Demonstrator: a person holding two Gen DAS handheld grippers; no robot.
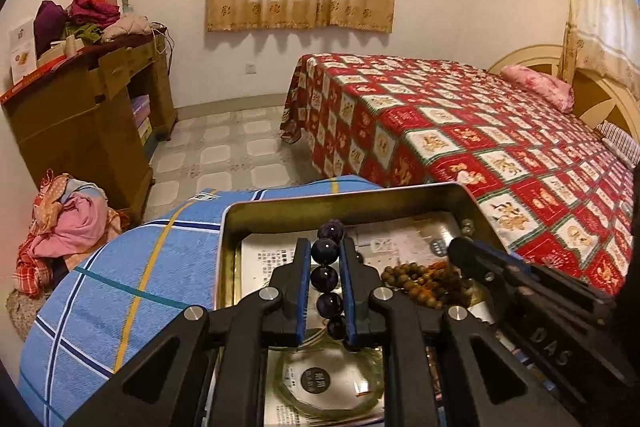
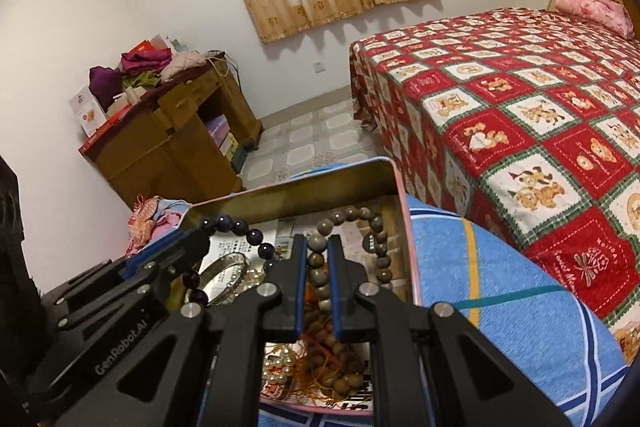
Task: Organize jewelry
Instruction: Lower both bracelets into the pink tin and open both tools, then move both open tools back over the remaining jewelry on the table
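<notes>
The left gripper (image 1: 325, 247) has its jaws narrow, clamped on a string of dark purple beads (image 1: 325, 277) that runs between the blue pads over the open tin (image 1: 228, 227). The right gripper (image 2: 318, 247) (jaws narrow too) pinches a strand of brown beads (image 2: 384, 259) whose loop lies inside the same tin. Lower in the tin lie a pale green bangle (image 1: 280, 387) and some pearls (image 2: 276, 363). The tin rests on a blue plaid cloth (image 1: 120, 287), near the red quilted bed (image 1: 460, 131).
</notes>
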